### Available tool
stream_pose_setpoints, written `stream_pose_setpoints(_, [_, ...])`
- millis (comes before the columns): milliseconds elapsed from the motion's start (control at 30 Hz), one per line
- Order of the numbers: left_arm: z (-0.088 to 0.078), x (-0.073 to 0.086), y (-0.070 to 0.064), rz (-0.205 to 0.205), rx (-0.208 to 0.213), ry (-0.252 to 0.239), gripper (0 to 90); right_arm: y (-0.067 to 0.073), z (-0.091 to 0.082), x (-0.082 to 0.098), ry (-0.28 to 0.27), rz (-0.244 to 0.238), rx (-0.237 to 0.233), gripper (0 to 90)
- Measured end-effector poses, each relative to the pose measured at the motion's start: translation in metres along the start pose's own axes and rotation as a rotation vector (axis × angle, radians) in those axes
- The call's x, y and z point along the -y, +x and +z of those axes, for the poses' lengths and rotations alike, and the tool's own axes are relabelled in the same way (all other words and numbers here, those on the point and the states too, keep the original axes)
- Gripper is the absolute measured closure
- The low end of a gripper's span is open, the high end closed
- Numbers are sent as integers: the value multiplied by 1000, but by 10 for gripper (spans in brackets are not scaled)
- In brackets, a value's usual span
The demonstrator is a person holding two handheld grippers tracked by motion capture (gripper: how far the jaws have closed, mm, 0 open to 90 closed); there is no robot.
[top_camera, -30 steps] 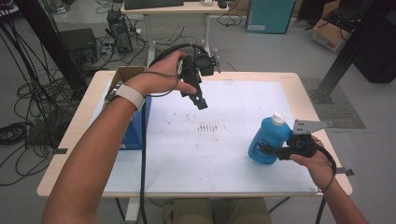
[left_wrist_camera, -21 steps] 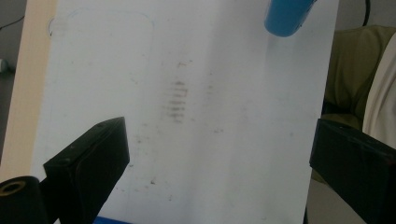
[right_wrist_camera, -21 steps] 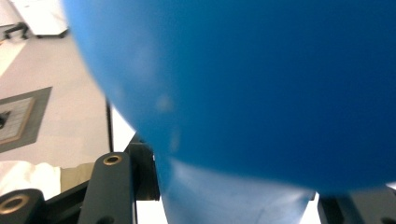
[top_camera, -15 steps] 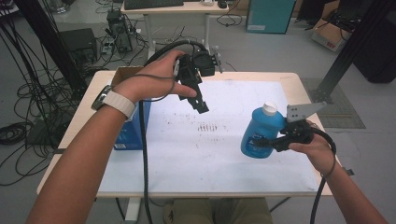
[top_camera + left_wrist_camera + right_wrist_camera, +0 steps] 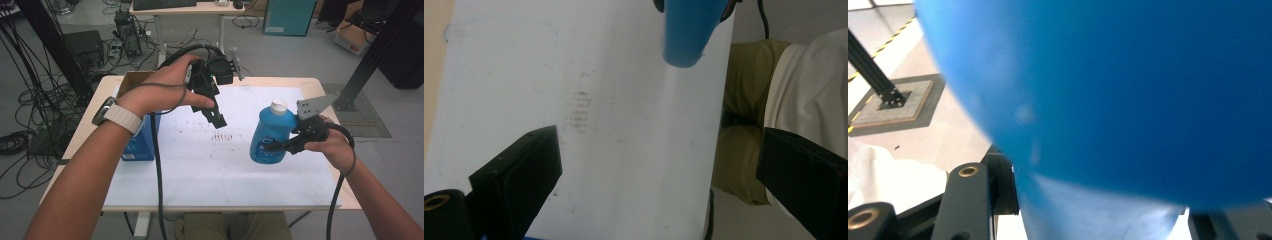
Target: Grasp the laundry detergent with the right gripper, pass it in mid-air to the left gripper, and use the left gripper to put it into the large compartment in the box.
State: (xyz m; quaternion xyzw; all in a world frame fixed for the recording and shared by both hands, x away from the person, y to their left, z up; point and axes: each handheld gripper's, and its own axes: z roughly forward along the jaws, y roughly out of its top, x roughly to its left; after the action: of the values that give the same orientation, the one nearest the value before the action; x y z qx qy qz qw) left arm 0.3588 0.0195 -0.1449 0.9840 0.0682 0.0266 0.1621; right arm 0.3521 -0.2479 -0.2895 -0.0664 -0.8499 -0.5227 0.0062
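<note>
A blue bottle (image 5: 270, 132) with a white cap hangs upright above the right part of the table, clear of the white sheet (image 5: 200, 170). My right gripper (image 5: 280, 146) is shut on its lower body from the right side. In the right gripper view the bottle (image 5: 1108, 100) looms blurred between the jaws of that gripper (image 5: 1098, 220). My left gripper (image 5: 219, 120) is held in the air over the middle back of the table, pointing down toward the sheet. Its jaws stand wide apart in the left gripper view, the gripper (image 5: 659, 155) open and empty, with the bottle (image 5: 689, 30) farther off.
A blue box (image 5: 142, 142) with an open cardboard top (image 5: 132, 79) stands at the table's left side under my left forearm. Faint dark marks (image 5: 222, 136) dot the sheet's middle. Cables trail from both grippers. A desk (image 5: 190, 7) and a black frame post (image 5: 372, 55) stand beyond the table.
The right gripper has lifted the blue bottle off the table and carried it up and to the left. The left hand has risen toward the camera with its gripper still open.
</note>
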Motion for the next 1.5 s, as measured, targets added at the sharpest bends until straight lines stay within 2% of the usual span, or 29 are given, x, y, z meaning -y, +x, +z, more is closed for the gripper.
stream_pose_setpoints(133, [0, -1, -6, 6, -4, -5, 50, -2, 6, -10, 11, -22, -23, 434])
stream_pose_setpoints(233, [0, -2, -10, -1, 9, -7, 50, -4, 12, -16, 12, -39, -37, 434])
stream_pose_setpoints(267, [-1, -3, -10, 13, 5, 2, 50, -4, 14, -18, 14, -43, -43, 434])
stream_pose_setpoints(500, [-1, -3, -13, -17, 21, -17, 57, -7, 29, -25, 29, -70, -71, 434])
stream_pose_setpoints(700, [0, -5, -16, -17, 28, -23, 56, -7, 38, -31, 45, -96, -86, 434])
stream_pose_setpoints(1200, [3, -11, -14, -32, 47, -30, 57, -9, 57, -35, 72, -134, -109, 434])
stream_pose_setpoints(1500, [5, -14, -15, -28, 33, -38, 50, -8, 62, -35, 74, -138, -132, 435])
